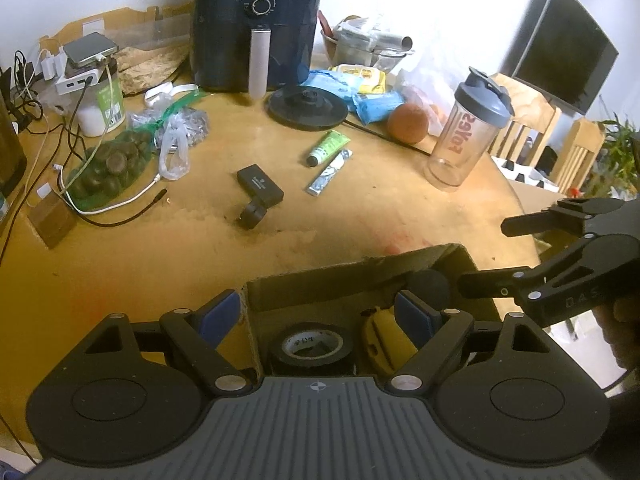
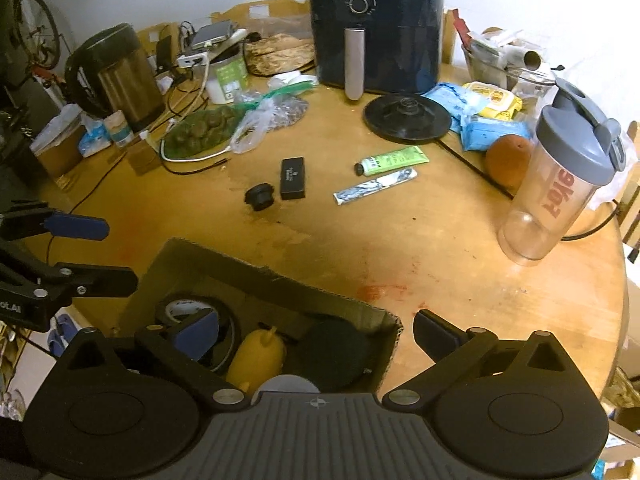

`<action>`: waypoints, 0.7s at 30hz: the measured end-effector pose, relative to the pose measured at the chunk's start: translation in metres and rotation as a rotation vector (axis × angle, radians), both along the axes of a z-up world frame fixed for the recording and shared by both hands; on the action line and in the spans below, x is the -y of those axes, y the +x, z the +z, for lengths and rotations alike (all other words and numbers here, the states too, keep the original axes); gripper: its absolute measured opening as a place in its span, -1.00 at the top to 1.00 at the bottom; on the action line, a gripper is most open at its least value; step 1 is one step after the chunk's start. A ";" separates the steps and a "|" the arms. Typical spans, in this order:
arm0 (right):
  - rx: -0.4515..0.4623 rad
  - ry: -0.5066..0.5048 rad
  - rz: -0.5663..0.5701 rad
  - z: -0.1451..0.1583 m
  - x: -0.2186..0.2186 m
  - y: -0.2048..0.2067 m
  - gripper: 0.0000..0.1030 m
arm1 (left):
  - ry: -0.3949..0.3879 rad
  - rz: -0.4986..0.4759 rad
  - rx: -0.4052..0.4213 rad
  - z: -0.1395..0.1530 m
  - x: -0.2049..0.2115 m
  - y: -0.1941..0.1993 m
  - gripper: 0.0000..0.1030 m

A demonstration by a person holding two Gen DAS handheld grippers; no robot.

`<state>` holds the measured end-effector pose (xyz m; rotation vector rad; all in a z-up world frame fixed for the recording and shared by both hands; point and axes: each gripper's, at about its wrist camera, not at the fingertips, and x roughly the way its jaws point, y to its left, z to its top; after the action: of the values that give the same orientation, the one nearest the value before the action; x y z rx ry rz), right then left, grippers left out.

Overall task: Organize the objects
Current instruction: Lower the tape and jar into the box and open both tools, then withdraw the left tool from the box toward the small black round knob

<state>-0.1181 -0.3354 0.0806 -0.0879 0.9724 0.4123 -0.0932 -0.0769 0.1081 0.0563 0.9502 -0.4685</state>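
Cardboard box between spread fingers

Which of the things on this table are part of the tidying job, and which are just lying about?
Job:
cardboard box
tape roll in the box
yellow item in the box
black case
black cap
green tube
silver sachet
left tongs and right tongs, both open

Probably lying about:
air fryer
kettle
shaker bottle
orange
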 end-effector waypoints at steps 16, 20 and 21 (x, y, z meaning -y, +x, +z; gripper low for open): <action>0.043 -0.033 -0.053 -0.005 0.002 0.014 -1.00 | 0.026 0.014 0.037 0.001 -0.001 0.016 -0.63; 0.047 -0.033 -0.064 -0.005 0.004 0.017 -1.00 | 0.031 0.005 0.050 0.002 0.000 0.023 -0.63; 0.046 -0.029 -0.066 -0.005 0.005 0.018 -1.00 | 0.032 0.003 0.052 0.001 0.000 0.025 -0.63</action>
<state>-0.1000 -0.3401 0.0757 -0.0909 0.9337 0.3343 -0.0682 -0.0769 0.1096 0.0959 0.9069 -0.4468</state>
